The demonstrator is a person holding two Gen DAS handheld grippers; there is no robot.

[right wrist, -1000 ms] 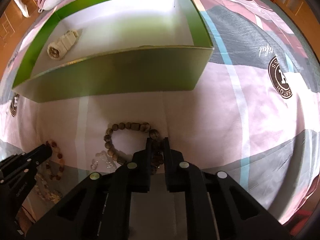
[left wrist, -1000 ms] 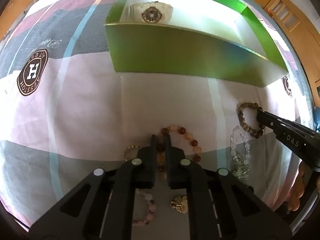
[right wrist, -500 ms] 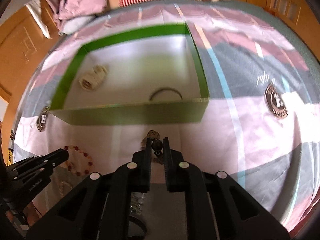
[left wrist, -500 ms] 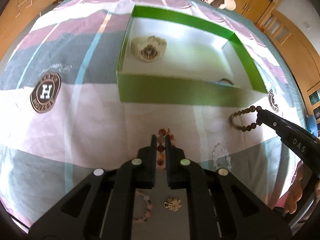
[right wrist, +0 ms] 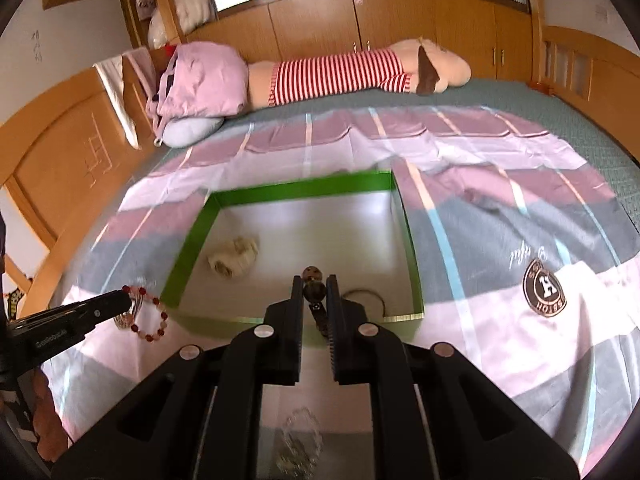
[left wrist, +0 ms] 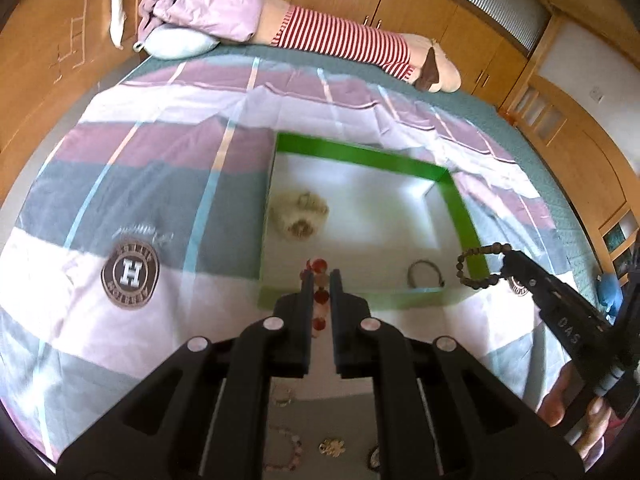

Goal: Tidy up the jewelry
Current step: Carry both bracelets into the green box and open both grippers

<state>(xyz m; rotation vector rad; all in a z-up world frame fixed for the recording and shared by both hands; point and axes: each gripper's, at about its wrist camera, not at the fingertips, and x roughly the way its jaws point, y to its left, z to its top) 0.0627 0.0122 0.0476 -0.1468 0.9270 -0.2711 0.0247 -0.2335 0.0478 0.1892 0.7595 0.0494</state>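
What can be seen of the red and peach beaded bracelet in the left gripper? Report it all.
The red and peach beaded bracelet is a loop of round, glossy, stone-like beads, dark red alternating with pale peach. The left gripper is shut on it. In the right wrist view it hangs from the fingertips, clear of the bedspread, near the green box.

Striped plush toy (right wrist: 352, 74), pink bag (right wrist: 200, 80), bedsheet (right wrist: 500, 208).
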